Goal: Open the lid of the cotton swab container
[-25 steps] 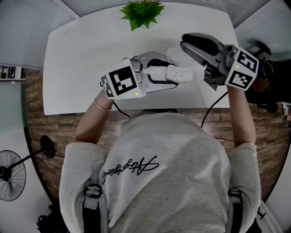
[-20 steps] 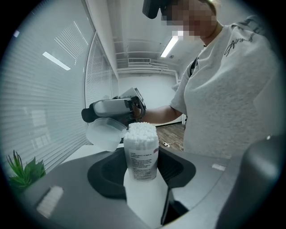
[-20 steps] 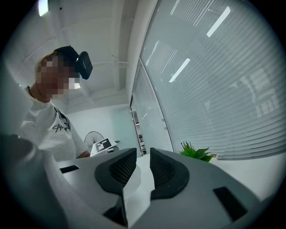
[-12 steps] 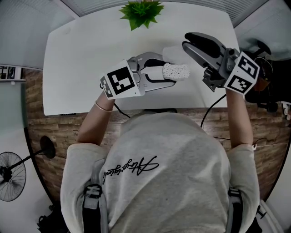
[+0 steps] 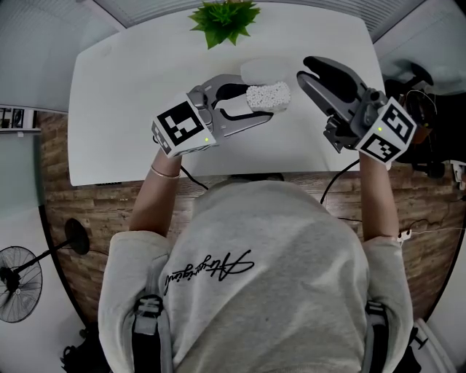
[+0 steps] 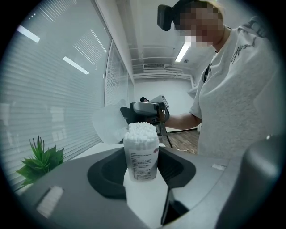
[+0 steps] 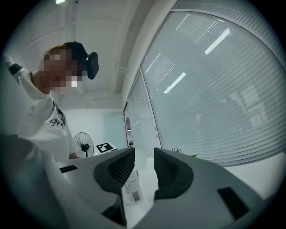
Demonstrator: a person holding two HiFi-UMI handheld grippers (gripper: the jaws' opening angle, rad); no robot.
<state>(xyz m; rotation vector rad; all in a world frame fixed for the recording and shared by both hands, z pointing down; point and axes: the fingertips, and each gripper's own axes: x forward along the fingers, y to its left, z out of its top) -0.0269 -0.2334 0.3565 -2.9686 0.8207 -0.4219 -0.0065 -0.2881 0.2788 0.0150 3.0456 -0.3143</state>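
The cotton swab container is a small clear tub packed with white swabs, with a printed label on its side. My left gripper is shut on its body and holds it above the white table. Its translucent lid stands flipped open on the far side, also seen as the lid in the left gripper view. My right gripper is to the right, apart from the lid. Its jaws have just been opening and nothing is between them. The container shows beyond the right gripper.
A green potted plant stands at the table's far edge. The table's near edge runs just in front of the person's chest. A fan stands on the floor at the lower left. Dark equipment sits off the table's right end.
My left gripper has carried the container farther across the table and leftward. The right gripper has drawn back to the right, so the gap between it and the lid has grown.
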